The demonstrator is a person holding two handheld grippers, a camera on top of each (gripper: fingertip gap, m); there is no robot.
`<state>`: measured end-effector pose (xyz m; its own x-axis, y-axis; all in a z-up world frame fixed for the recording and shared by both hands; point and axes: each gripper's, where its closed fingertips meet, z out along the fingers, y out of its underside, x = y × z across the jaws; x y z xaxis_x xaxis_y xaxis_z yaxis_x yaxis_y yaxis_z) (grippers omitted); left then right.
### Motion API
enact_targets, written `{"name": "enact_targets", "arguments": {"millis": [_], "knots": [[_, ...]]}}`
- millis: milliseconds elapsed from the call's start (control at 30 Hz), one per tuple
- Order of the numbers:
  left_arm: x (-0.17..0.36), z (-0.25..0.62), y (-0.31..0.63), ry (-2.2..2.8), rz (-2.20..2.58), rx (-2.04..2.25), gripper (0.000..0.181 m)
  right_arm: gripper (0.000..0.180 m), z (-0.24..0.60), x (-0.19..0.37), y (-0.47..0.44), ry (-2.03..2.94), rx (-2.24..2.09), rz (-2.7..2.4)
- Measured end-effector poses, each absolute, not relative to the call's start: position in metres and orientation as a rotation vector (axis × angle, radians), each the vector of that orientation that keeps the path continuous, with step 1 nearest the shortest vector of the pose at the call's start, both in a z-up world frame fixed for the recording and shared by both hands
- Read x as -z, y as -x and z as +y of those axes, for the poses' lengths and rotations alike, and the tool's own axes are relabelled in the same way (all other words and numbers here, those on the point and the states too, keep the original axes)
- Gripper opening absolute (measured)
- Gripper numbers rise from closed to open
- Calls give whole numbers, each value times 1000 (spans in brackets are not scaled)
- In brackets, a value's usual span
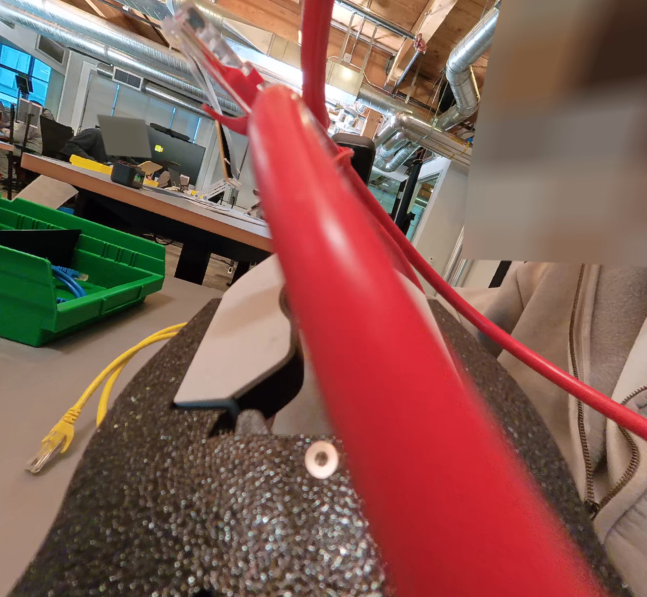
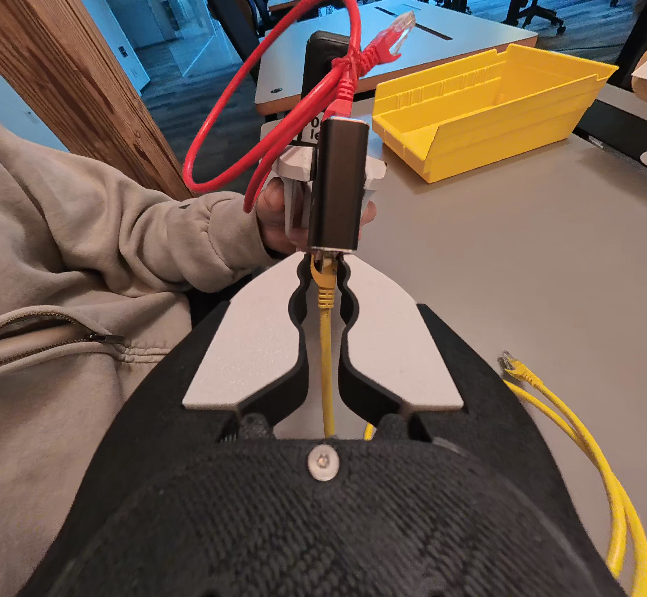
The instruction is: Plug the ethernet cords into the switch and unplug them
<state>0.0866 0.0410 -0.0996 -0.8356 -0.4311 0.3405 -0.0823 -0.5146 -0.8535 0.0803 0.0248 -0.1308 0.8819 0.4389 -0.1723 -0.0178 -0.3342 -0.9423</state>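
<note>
My red cord (image 2: 224, 104) loops above the black switch (image 2: 336, 184); a yellow cord (image 2: 327, 352) runs between my right tool (image 2: 324, 275)'s white-and-black fingers. Yellow bin (image 2: 490, 107), green bin (image 1: 87, 286), grey table (image 2: 490, 265).

The right gripper (image 2: 325, 275) has grey fingers (image 2: 252, 342), black wavy pads, a silver screw (image 2: 322, 463); the person wears a beige zip hoodie (image 2: 87, 265)
</note>
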Motion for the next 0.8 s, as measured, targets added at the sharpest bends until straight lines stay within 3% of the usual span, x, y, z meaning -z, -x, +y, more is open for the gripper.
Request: {"name": "enact_targets", "arguments": {"millis": [167, 400, 800], "knots": [[101, 42, -87, 777, 1443, 2414, 22, 15, 27, 135, -80, 1863, -465, -313], [123, 39, -89, 780, 1611, 2224, 25, 15, 27, 160, -79, 1802, -826, -155], [137, 44, -99, 903, 1602, 2198, 26, 15, 31, 173, -92, 1906, -757, -172]]}}
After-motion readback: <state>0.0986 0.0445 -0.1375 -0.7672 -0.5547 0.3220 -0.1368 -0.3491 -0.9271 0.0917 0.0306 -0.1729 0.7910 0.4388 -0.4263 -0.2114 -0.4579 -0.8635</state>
